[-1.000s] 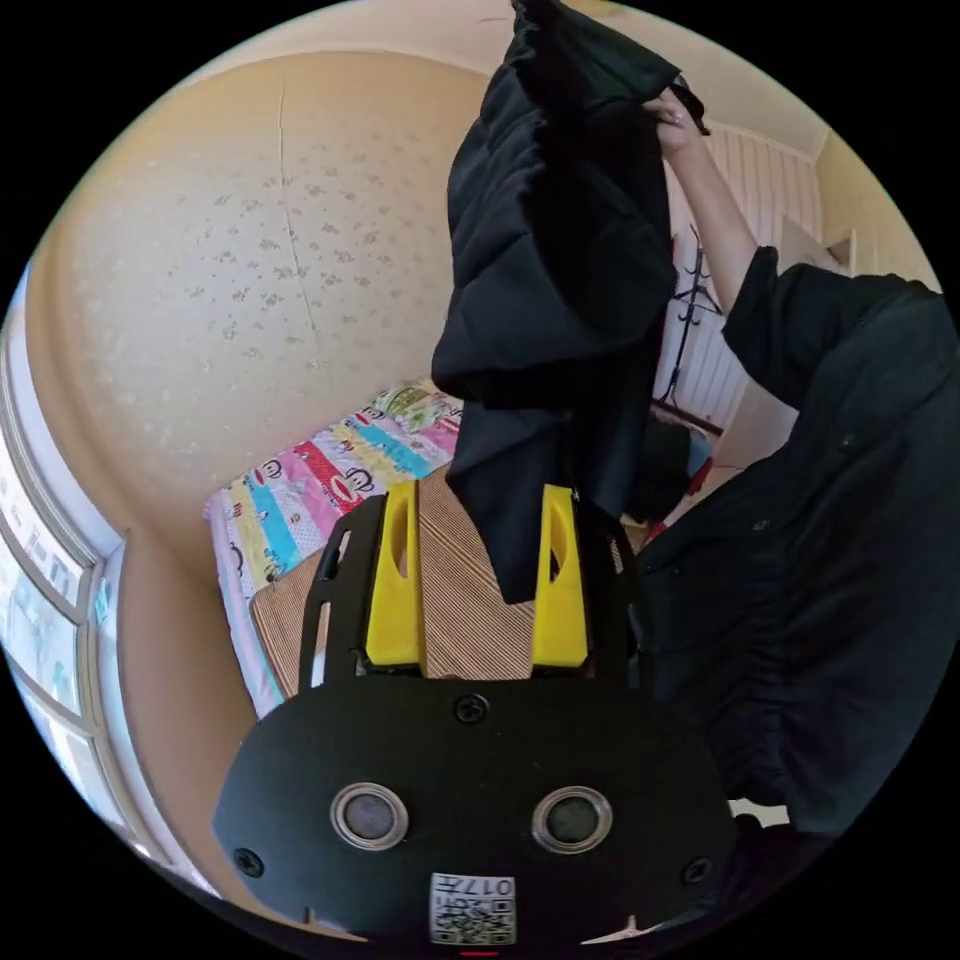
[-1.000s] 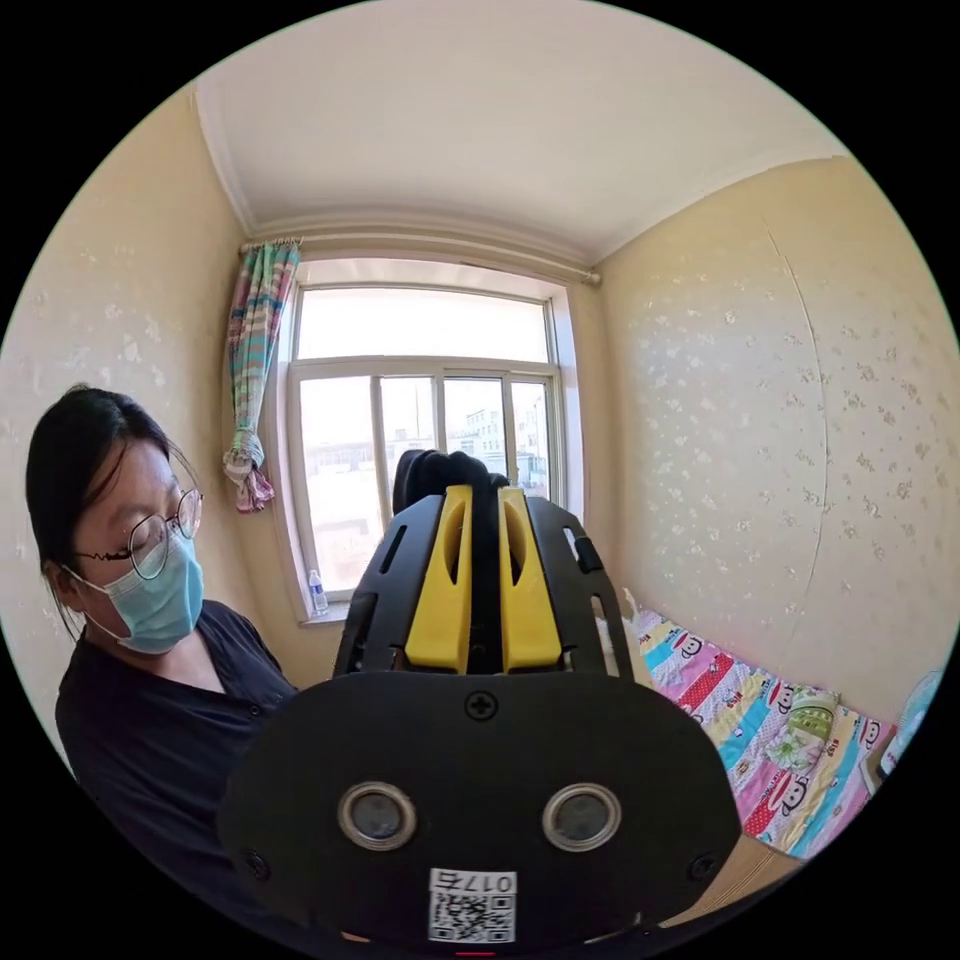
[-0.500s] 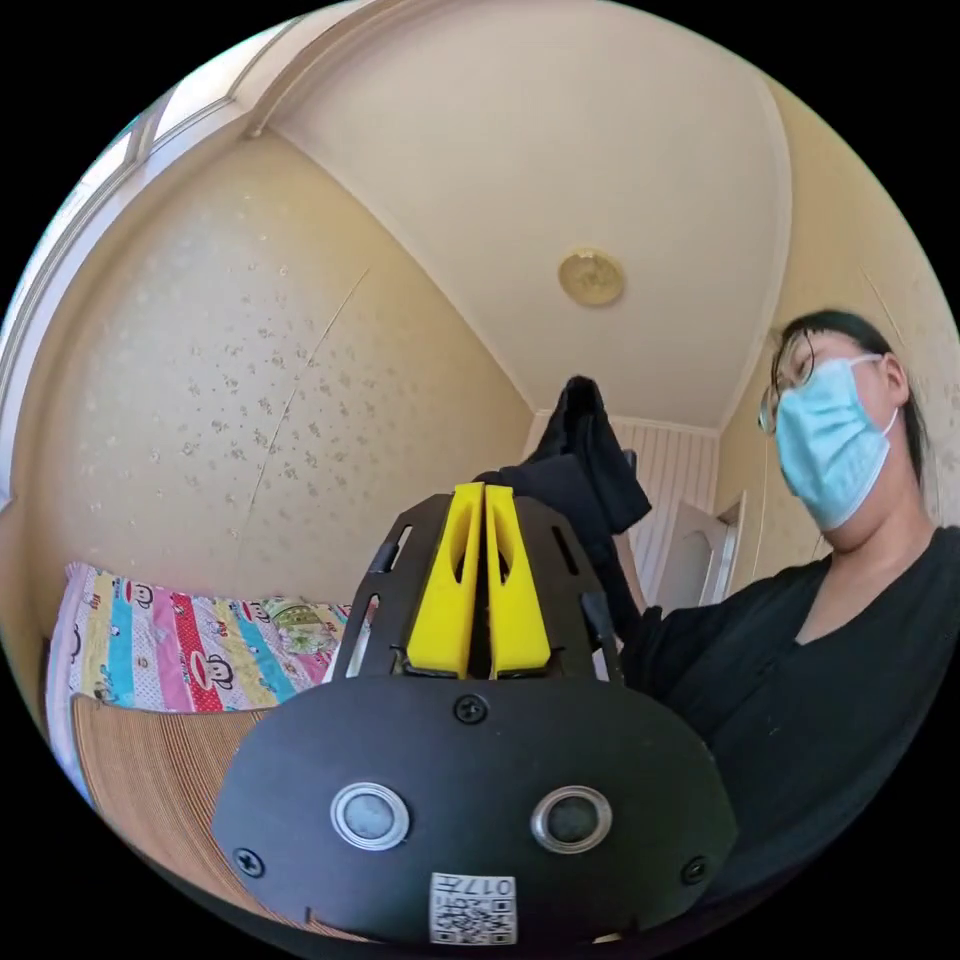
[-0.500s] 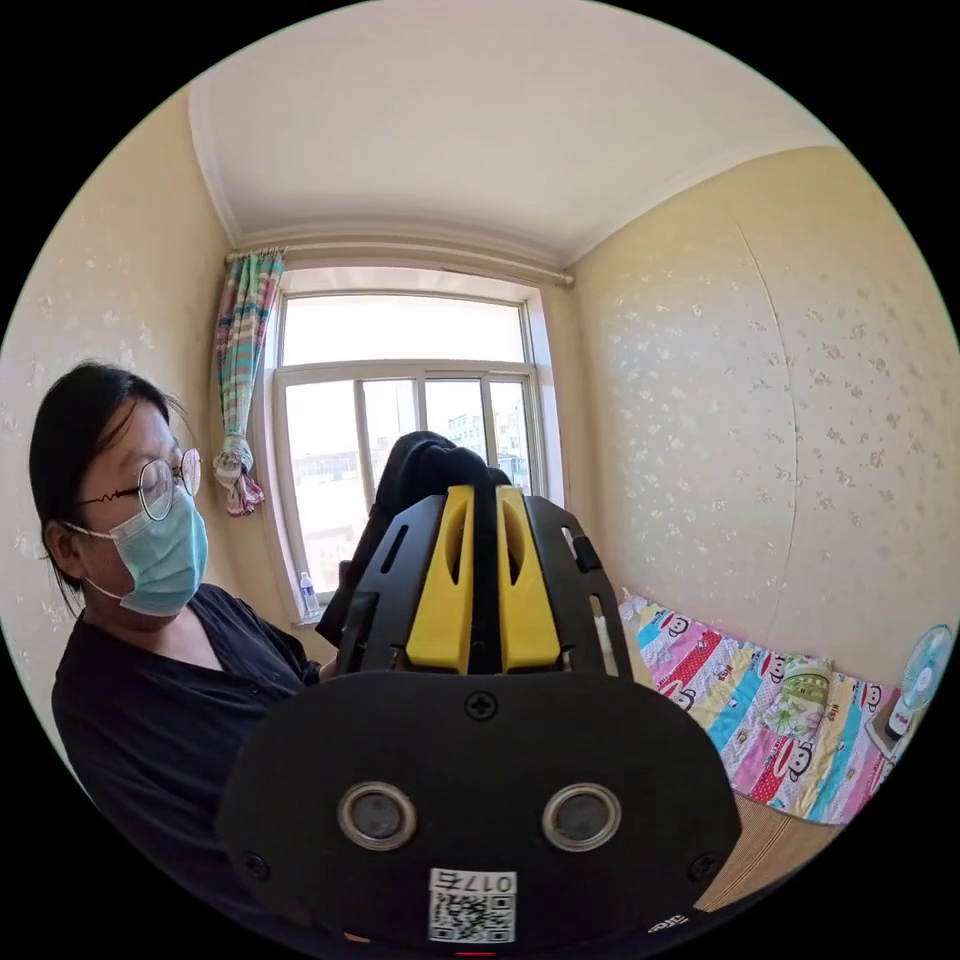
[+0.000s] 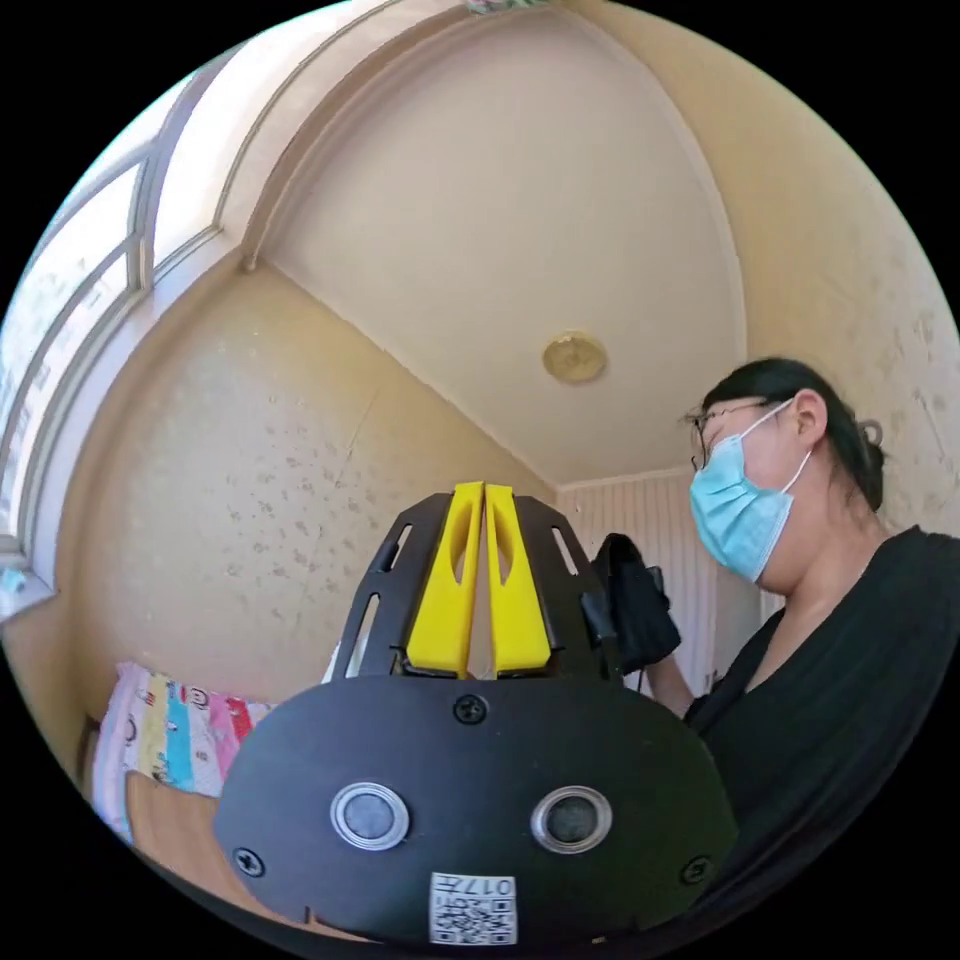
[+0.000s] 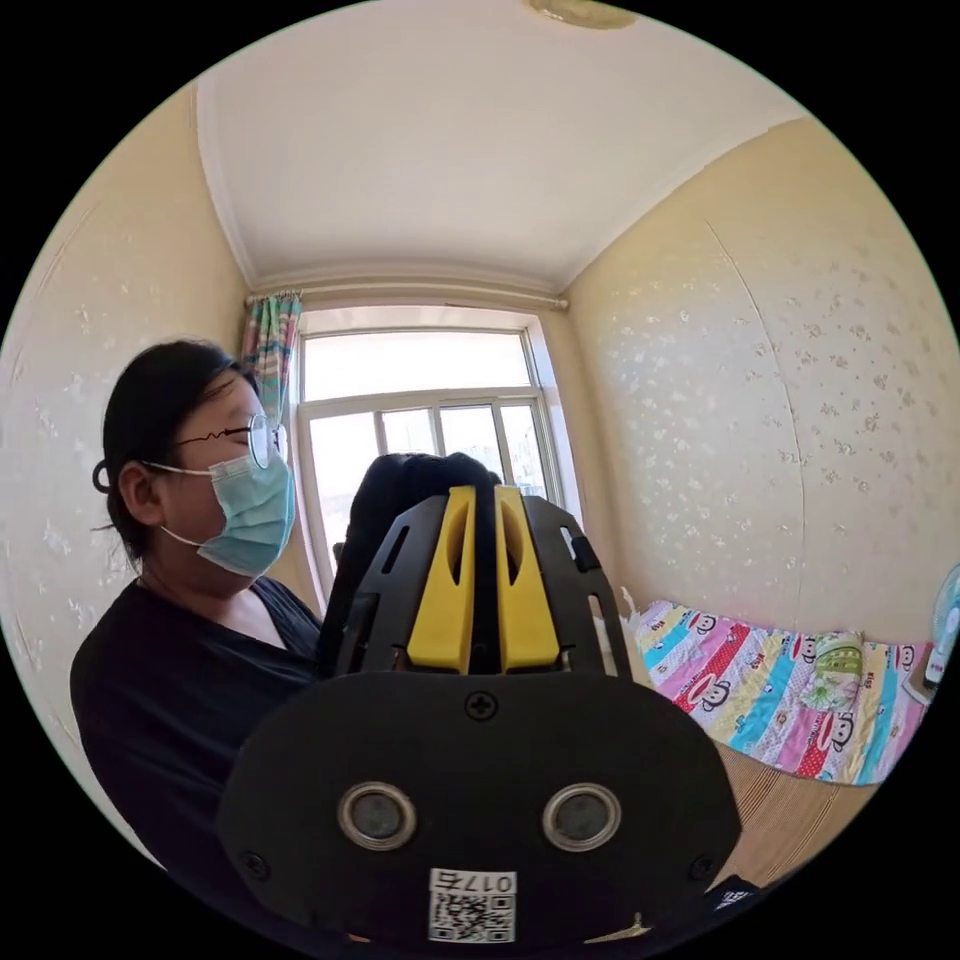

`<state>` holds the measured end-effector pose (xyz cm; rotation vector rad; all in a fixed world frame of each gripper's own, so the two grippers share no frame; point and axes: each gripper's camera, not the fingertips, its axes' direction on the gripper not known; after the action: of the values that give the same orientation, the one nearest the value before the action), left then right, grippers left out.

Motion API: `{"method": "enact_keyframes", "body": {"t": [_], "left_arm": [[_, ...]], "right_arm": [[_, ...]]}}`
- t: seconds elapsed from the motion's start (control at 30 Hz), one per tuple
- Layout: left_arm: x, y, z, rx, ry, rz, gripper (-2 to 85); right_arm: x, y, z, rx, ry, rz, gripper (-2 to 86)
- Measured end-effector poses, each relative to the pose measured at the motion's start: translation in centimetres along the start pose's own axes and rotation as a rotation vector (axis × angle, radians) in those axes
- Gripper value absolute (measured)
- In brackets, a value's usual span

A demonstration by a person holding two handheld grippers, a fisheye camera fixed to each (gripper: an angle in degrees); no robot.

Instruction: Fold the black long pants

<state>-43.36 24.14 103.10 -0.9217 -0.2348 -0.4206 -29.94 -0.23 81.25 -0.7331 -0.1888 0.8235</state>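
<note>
Right hand-held gripper (image 6: pixel 483 500) clamps its yellow plastic jaws on the soft, bunched black long pants (image 6: pixel 400 490), lifted in the air. Left hand-held gripper (image 5: pixel 484 497) has its jaws closed, apparently empty. Folding hasn't begun; next, the left probably needs a matching hold beside the right.

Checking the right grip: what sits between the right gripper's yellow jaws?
In the right gripper view, black pants fabric fills the gap between the right gripper jaws.
</note>
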Motion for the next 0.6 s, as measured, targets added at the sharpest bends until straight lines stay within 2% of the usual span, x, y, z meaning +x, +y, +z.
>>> {"method": "enact_keyframes", "body": {"t": [0.07, 0.13, 0.23, 0.3, 0.4, 0.5, 0.6], "left_arm": [[1.2, 0.6, 2.1, -0.125, -0.067, 0.049, -0.7], [1.5, 3.3, 6.5, -0.357, -0.128, 0.025, -0.4], [1.9, 9.1, 12.4, -0.645, -0.005, 0.03, 2.6], [2.7, 12.7, 14.5, -0.743, 0.059, 0.057, 6.4], [4.3, 17.2, 15.6, -0.801, 0.049, 0.112, 8.9], [6.4, 20.4, 16.9, -0.925, 0.11, 0.154, 11.9], [9.3, 21.6, 16.2, -0.897, 0.092, 0.259, 14.4]], "right_arm": [[-1.6, -0.7, 0.9, -0.027, 0.011, -0.057, 2.2], [-2.5, -1.6, 2.2, -0.052, 0.04, -0.091, 2.3], [-2.0, -2.9, 3.3, -0.047, 0.078, -0.113, 2.2], [-0.6, -3.8, 2.8, -0.008, 0.035, -0.098, 2.1], [0.6, -6.1, 0.9, 0.072, -0.009, -0.106, 2.0], [0.2, -8.7, 0.4, 0.088, 0.038, -0.123, 2.0], [-0.7, -11.3, 0.1, 0.093, 0.051, -0.15, 2.1]]}}
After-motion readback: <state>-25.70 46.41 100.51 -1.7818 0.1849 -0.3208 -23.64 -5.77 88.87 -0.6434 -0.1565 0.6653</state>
